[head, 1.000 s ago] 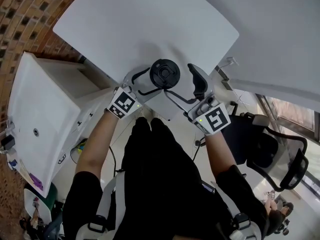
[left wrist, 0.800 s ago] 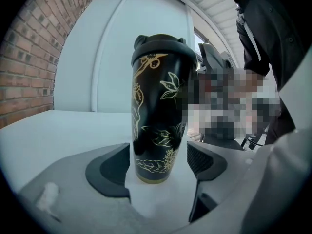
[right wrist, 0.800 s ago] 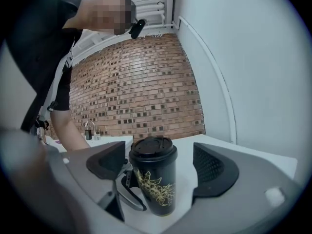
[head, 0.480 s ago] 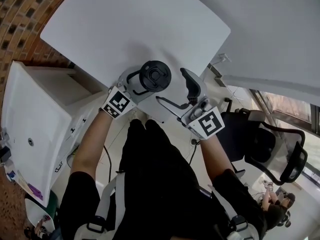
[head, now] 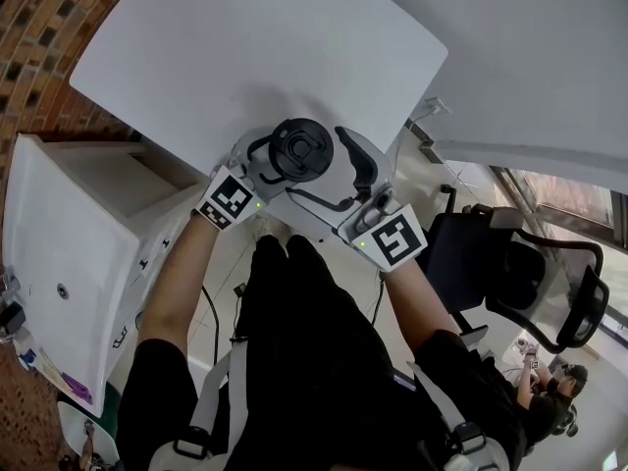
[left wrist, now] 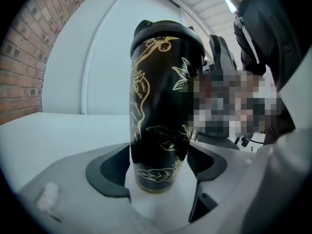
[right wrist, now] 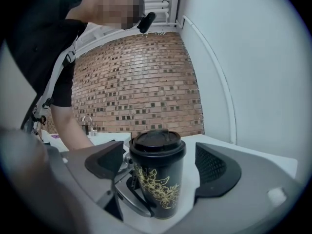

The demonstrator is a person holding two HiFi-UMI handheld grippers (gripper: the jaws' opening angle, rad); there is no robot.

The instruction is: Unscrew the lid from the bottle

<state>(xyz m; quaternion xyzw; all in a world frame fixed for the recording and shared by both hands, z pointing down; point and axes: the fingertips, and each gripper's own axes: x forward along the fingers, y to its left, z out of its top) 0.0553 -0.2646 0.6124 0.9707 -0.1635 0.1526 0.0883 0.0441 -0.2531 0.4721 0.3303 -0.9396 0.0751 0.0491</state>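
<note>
Working at the near corner of the table [head: 275, 57], bottle [head: 277, 167] standing just inside the edge, lid [right wrist: 157, 144] on top and by the look of it fully screwed down

Pinching the bottle low on its body with the left gripper [left wrist: 158, 167], pads [left wrist: 109, 167] pressed to both sides. Holding the right gripper [right wrist: 161, 167] spread wide to either side of the bottle's upper half, pads there clear of the black wall, about level with the body just under the lid

Judged to be the reach-in before the first twist, nothing loosened yet

To do it well:
- Raise the right gripper a touch, to land the pads on the lid's rim rather than on the body below
- Centre the lid between the pads before closing, then close squarely and firmly enough not to slip on what looks like smooth plastic
- Keep the left grip tight and low, pressing the base down on the table, to stop the body spinning along
- Turn about the bottle's own axis, without tipping
- Expect several bites: let go, swing back, grip again
- Avoid sideways shoves, with the table edge so close
- Lift the lid away only once free of the thread
</note>
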